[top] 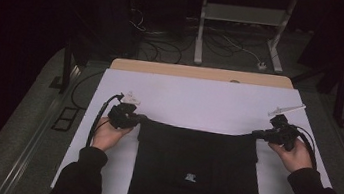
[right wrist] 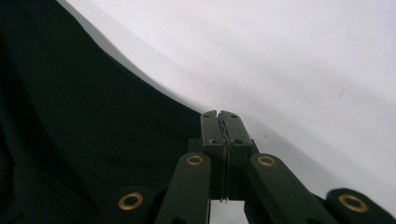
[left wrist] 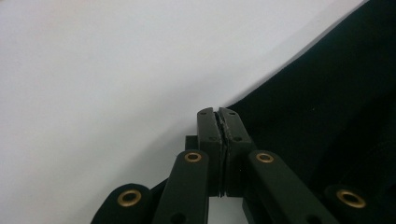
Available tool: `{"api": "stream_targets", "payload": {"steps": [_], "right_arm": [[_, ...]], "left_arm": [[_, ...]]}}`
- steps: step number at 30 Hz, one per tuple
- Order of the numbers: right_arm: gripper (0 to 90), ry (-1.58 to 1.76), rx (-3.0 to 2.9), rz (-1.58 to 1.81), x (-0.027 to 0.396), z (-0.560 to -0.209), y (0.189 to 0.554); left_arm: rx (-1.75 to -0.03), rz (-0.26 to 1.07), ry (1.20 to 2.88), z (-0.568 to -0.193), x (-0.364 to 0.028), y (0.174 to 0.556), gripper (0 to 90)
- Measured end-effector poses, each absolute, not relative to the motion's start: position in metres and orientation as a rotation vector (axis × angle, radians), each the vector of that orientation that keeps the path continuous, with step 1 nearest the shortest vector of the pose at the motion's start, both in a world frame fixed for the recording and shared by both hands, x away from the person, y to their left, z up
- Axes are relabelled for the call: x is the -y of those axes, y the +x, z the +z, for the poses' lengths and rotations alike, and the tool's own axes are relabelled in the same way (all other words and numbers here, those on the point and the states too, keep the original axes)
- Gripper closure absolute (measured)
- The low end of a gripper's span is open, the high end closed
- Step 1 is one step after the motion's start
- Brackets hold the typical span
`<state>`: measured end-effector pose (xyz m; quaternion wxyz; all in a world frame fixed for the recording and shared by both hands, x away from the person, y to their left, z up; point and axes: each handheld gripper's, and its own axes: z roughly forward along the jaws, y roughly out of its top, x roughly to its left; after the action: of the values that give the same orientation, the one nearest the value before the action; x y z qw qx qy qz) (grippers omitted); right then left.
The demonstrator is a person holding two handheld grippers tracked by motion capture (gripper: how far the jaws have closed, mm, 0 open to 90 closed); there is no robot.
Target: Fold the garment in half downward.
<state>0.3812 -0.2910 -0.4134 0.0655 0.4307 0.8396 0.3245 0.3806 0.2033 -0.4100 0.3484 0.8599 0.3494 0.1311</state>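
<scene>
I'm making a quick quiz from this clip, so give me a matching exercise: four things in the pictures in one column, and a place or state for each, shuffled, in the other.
Things:
1. left gripper
2. right gripper
3. black garment
4. white tabletop

Places or states:
A. spread flat, hanging over the near table edge
B. shut on the garment's far right corner
C. bare beyond the garment's far edge
D. shut on the garment's far left corner

Pairs: 1-D, 2-B, 3-A, 4-C
</scene>
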Motion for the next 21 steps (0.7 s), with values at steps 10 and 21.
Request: {"api": "stream_targets", "payload": {"steps": [10, 21], "right_arm": [[88.0, 1.297, -2.505, 0.977, 0.286, -0.397, 0.395], [88.0, 1.333, -2.507, 0.961, 0.288, -0.394, 0.412]], "left_arm": [[-0.943, 0.346, 2.205, -0.400, -0.207, 0.395, 87.9], [-0.963, 0.345, 2.221, -0.392, -0.203, 0.409, 87.9]]}}
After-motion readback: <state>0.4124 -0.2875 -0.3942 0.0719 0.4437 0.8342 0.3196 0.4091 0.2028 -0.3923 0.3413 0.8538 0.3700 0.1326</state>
